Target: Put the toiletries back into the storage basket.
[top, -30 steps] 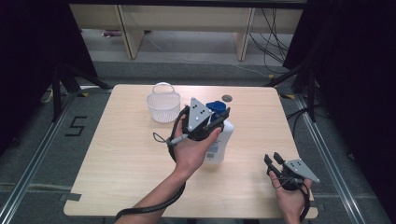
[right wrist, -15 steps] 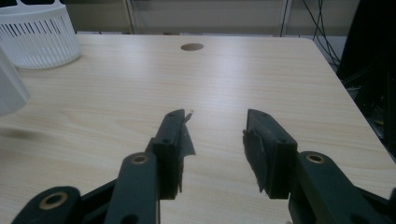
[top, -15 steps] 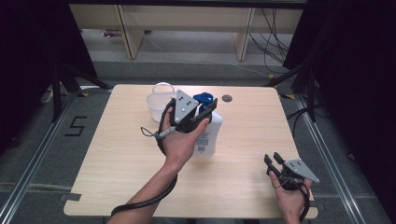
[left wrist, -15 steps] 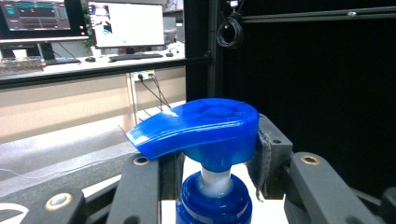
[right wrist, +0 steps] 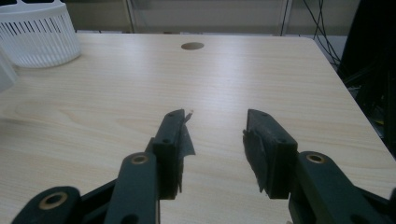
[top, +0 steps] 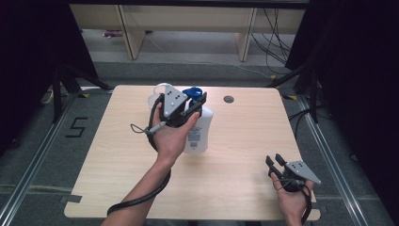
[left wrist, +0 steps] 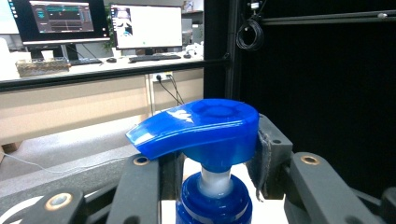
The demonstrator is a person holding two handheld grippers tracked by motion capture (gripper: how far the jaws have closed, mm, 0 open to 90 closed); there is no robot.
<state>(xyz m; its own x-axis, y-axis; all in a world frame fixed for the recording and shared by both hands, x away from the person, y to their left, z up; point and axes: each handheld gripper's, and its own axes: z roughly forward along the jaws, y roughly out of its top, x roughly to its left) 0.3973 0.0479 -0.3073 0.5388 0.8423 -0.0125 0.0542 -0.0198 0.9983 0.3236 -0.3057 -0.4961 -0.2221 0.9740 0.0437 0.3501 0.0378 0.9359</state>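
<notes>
Right now your left gripper (top: 194,107) has its jaws clamped on the neck of the pump bottle (top: 197,132), just under the blue pump head (left wrist: 198,126); in the left gripper view the two black jaws sit tight on either side of the blue collar below that head. Taking the white basket (right wrist: 37,32) as the landmark, the bottle is just beside it, on the side nearer the round hole in the table (top: 228,99), with your left hand (top: 171,136) wrapped behind the gripper. Whether the bottle's base touches the table (top: 244,141) you cannot tell from above. Your right gripper (top: 274,162) is well apart from the basket, at the table's near corner on the opposite side. Its jaws stand partly open with nothing between them, only bare wood beyond the pads (right wrist: 266,149).
</notes>
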